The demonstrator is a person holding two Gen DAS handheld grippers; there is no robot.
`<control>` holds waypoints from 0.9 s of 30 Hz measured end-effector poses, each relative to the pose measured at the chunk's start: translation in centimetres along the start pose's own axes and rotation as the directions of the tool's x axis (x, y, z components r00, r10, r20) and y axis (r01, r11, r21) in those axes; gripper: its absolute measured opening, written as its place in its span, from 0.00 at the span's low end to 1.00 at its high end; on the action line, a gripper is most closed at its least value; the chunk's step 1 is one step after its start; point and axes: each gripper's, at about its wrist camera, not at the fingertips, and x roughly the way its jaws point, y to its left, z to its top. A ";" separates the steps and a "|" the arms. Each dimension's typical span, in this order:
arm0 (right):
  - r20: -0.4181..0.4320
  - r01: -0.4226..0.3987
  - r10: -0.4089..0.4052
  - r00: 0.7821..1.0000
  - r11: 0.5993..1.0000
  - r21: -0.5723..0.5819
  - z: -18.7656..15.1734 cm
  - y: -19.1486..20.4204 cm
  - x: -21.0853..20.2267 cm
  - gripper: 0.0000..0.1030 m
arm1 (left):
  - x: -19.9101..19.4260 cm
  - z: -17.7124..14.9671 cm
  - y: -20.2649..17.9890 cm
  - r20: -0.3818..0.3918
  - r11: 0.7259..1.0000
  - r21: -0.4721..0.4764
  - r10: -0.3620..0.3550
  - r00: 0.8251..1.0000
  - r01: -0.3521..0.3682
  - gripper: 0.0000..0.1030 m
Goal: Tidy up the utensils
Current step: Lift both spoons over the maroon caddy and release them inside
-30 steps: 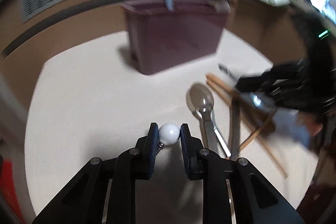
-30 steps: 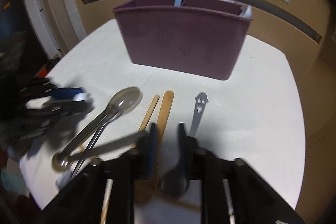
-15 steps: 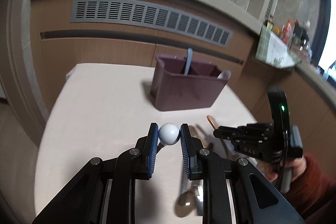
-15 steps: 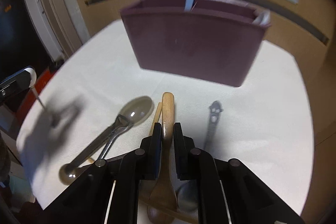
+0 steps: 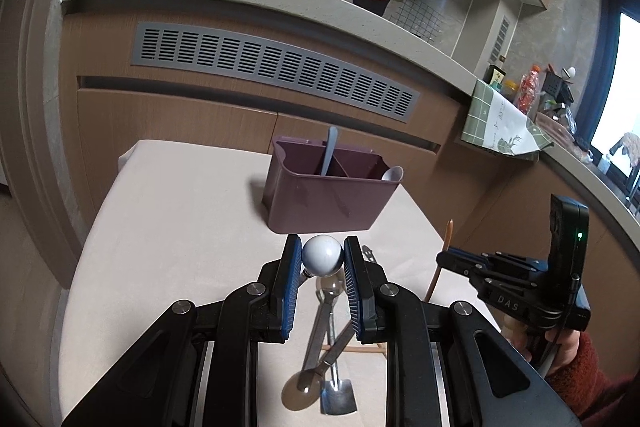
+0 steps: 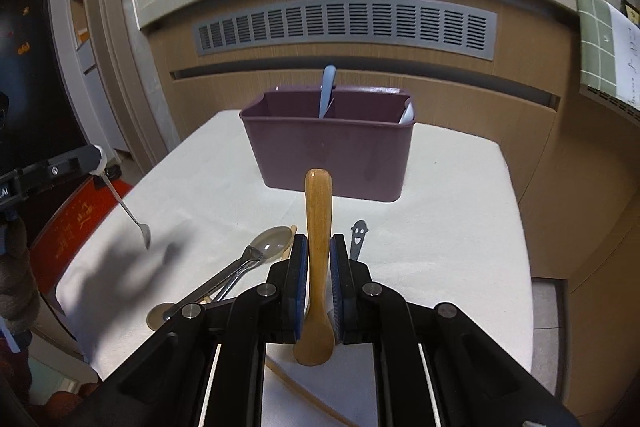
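Nearest in the right wrist view, the right gripper (image 6: 318,267) is clamped on one wooden spoon (image 6: 318,223): its blue pads press the handle from both sides, the bowl hangs down between the black arms and the rounded handle end stands up in front of the caddy. In the left wrist view the left gripper (image 5: 323,257) is closed on the one white ball (image 5: 322,255) that caps a thin metal pick (image 6: 128,215); from the right wrist view that pick hangs down clear of the cloth, its small flattened tip in the air.

Below and just beyond the grippers, loose utensils lie on the white tablecloth (image 6: 440,211). One steel spoon with a round bowl (image 6: 272,241) lies crossed with other steel handles; how many pieces are in that cluster cannot be told surely, though the left wrist view shows one round bowl end (image 5: 298,389) and one square scoop end (image 5: 338,397) side by side. One small dark utensil with a smiley face cut-out (image 6: 359,233) lies just to the right of the wooden spoon. A thin wooden chopstick (image 6: 291,239) peeks out beside the steel spoon.

Farther back stands one purple utensil caddy (image 6: 328,155), upright, split by a divider into two compartments. One pale blue handle (image 6: 327,91) leans by the divider, and one white spoon (image 5: 393,173) rests at the right end.

Behind the table runs one long grey vent grille (image 6: 344,25) in the wooden counter front.
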 end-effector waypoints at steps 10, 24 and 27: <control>0.016 0.024 -0.024 1.000 1.000 0.013 0.1 -0.6 -0.9 0.09 | -0.2 0.5 -1.4 0.005 1.000 0.002 -0.026 1.000 0.026 0.21; 0.375 0.113 -0.109 0.920 0.994 0.013 11.1 -1.3 -9.6 0.09 | -3.1 13.8 -7.6 0.241 0.973 0.104 -0.227 0.943 0.208 0.22; 0.404 0.093 -0.099 0.910 0.995 0.035 13.8 -1.9 -9.6 0.09 | -1.4 16.4 -7.2 0.272 0.970 0.079 -0.243 0.931 0.230 0.22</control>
